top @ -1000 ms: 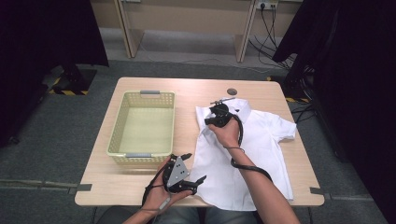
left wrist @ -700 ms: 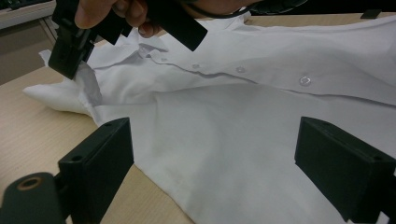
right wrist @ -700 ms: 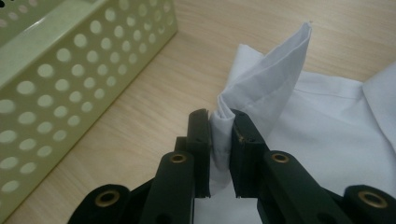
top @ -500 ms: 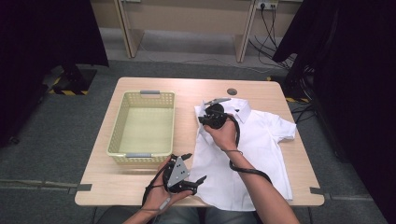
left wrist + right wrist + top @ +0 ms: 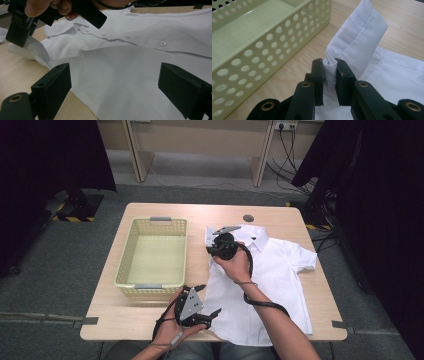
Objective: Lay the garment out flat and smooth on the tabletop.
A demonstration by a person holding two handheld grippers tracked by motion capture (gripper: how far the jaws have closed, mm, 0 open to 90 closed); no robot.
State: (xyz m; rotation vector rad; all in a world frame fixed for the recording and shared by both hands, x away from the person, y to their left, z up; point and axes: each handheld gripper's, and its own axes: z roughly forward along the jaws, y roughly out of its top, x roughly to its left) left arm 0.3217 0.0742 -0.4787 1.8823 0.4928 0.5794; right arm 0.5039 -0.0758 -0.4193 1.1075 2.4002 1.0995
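White cotton short-sleeved shirt [image 5: 272, 275] lies spread on the pale wooden table [image 5: 280, 215], and the right gripper [image 5: 329, 65] is clenched on its left sleeve [image 5: 359, 37], lifting the fabric beside the pale green perforated plastic basket [image 5: 150, 252]. Left gripper [image 5: 113, 82] hovers at the hem, jaws wide apart.

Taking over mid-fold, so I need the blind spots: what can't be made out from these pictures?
- Shirt hem: in the high view, the person's right forearm covers part of it.
- Left sleeve: pinched in the right tongs; the fabric between the pads is hidden in the right gripper view.
- Basket near wall: too small in the high view to check; cut off by edges in the right gripper view.
- Left tongs: whether their pads touch the shirt is unclear.
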